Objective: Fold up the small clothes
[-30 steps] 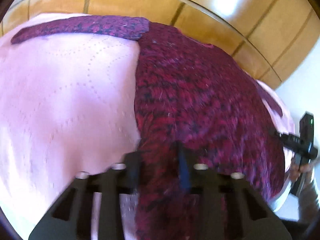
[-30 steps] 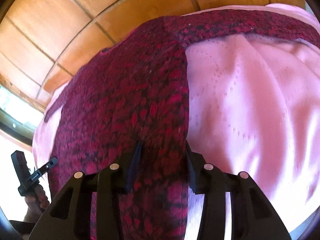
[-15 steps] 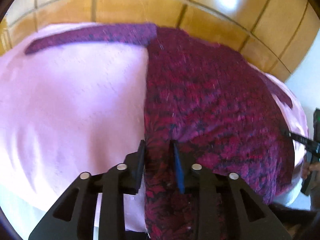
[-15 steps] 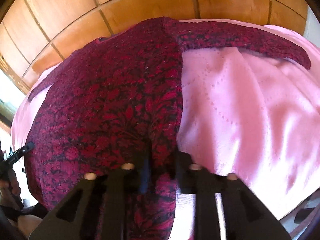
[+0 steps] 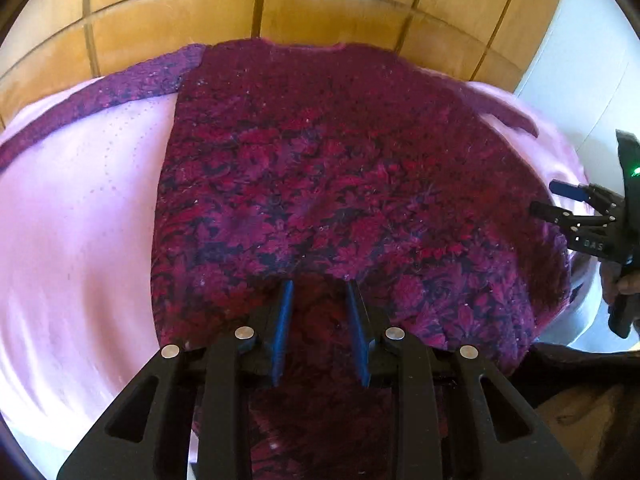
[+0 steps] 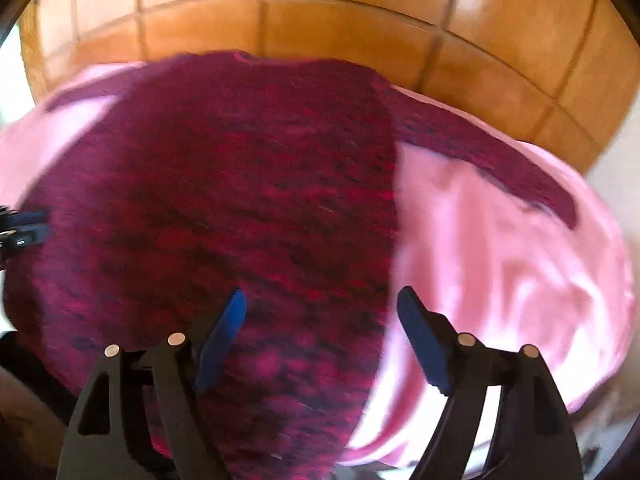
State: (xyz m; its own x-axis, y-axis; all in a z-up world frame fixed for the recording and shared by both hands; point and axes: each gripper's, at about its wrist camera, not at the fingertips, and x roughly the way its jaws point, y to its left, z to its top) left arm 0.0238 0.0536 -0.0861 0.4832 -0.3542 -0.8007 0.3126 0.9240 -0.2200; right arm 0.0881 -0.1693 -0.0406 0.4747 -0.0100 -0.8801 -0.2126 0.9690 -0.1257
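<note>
Blurring the sweater [image 6: 240,184], the right view hides its weave.

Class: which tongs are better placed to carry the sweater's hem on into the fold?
Left. The left tongs grip the sweater hem; the right tongs are opening, pads off the knit.

A fuzzy, rough knit sweater [image 5: 340,184] lies on a smooth pink quilted cover [image 5: 80,220] with a slight sheen. Beyond is glossy wood panelling [image 5: 320,8]. Claws [image 5: 320,320] are matt black plastic.
</note>
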